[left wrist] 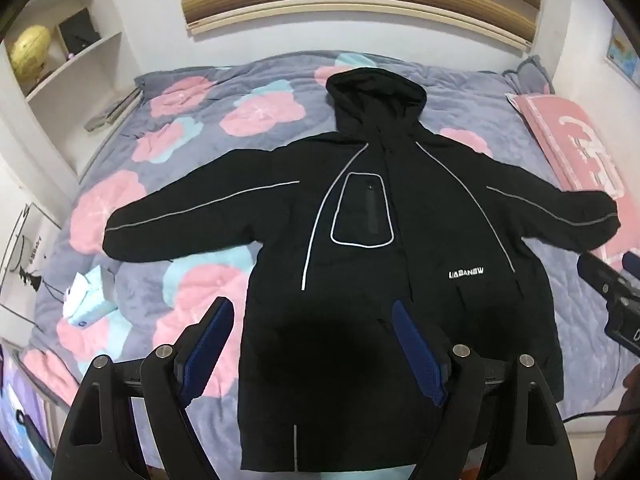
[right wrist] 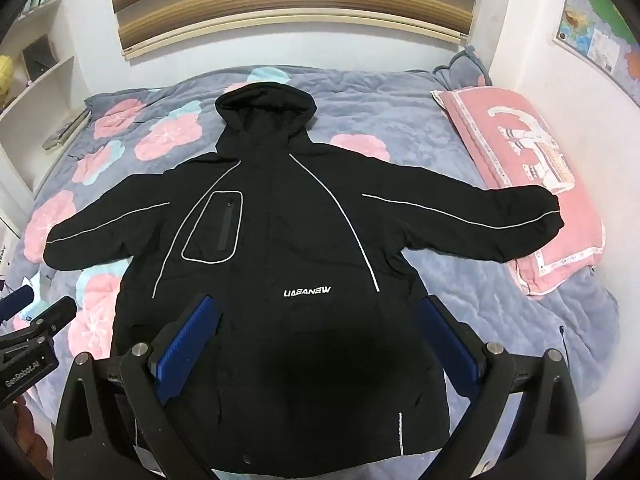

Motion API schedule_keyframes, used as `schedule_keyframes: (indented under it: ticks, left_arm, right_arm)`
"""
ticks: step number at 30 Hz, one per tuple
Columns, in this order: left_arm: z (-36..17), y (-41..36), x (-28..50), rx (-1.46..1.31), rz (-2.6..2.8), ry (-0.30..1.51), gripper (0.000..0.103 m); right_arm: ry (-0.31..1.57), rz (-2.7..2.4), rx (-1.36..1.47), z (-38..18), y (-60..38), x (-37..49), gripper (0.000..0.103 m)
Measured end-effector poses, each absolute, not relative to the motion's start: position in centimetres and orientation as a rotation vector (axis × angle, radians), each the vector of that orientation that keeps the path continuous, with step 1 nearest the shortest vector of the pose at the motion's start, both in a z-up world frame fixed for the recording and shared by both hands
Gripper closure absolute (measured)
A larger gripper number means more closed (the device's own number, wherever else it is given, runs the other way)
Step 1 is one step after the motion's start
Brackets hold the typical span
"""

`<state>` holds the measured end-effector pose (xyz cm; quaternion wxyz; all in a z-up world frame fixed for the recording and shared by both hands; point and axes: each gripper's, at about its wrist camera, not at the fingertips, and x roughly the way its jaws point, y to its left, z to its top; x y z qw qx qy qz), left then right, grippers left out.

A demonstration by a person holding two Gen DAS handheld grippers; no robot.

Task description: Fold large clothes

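A black hooded jacket [left wrist: 380, 208] [right wrist: 280, 220] with grey piping lies flat and face up on the bed, both sleeves spread out sideways, hood toward the wall. My left gripper [left wrist: 310, 312] hovers above its lower left part, open, nothing between the blue pads. My right gripper [right wrist: 320, 312] hangs over the lower middle of the jacket, open wide and empty. Each gripper shows at the edge of the other's view: the right gripper [left wrist: 608, 276] at the far right, the left gripper [right wrist: 40, 312] at the far left.
The bed carries a grey quilt [left wrist: 192, 152] with pink and blue flowers. A pink pillow [right wrist: 528, 184] lies under the right sleeve's cuff. A light blue packet [left wrist: 86, 300] sits on the quilt at the left. White shelves [left wrist: 68, 60] stand beside the bed.
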<state>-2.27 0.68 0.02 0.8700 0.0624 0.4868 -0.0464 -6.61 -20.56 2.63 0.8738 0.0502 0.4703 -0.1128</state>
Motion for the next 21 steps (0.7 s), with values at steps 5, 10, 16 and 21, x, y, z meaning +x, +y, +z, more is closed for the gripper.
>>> schedule_keyframes:
  ticks: [5, 10, 16, 21]
  left_arm:
    - [0.3, 0.5, -2.8, 0.142, -0.12, 1.017, 0.02]
    - [1.2, 0.3, -3.2, 0.179, -0.126, 0.972, 0.02]
    - [1.9, 0.4, -3.4, 0.183, -0.126, 0.944, 0.02]
    - [1.1, -0.1, -3.5, 0.172, -0.133, 0.973, 0.02]
  right_arm:
    - [0.956, -0.233, 0.101, 3.0, -20.5, -7.2, 0.001]
    - [0.92, -0.321, 0.071, 3.6, -21.0, -7.6, 0.001]
    - [0.885, -0.412, 0.042, 4.5, -21.9, -8.2, 0.001]
    - [0.895, -0.382, 0.051, 4.2, -21.8, -8.2, 0.001]
